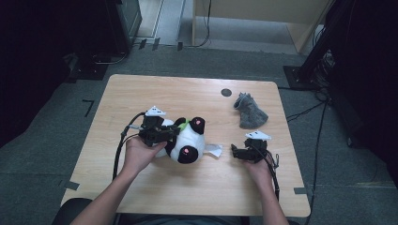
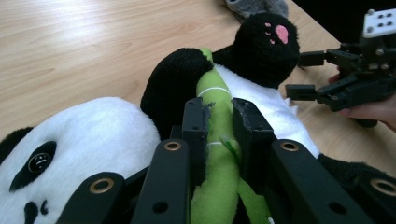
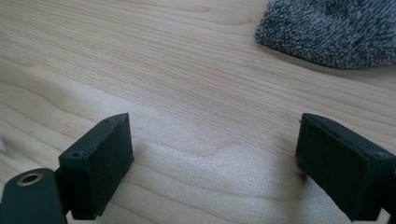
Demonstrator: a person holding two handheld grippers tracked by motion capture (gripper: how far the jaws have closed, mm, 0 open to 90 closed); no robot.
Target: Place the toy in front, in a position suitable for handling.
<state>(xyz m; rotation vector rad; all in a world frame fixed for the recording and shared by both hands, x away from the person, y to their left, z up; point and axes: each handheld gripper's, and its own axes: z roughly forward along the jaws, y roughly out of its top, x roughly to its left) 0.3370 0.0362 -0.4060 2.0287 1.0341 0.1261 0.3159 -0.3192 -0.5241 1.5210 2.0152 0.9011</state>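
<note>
Wooden table | grey cloth beyond panda plush | nothing blocking

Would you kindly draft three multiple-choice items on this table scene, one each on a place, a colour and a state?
1. Where does the grey cloth lie relative to the panda plush?
A. Toward the table's far right
B. Under the plush
C. At the near left corner

2. What colour is the soft stalk that the left tool grips?
A. Red
B. Green
C. Blue

3. How do the right tool's jaws stand?
A. Shut on the cloth
B. Shut on the plush
C. Open, with bare table between them

Answers:
1 A, since the high view shows the cloth beyond and right of the plush, apart from it.
2 B, since the left gripper view shows a green stalk pinched between the black pads.
3 C, since the right gripper view shows wood grain between the two parted pads.
</note>
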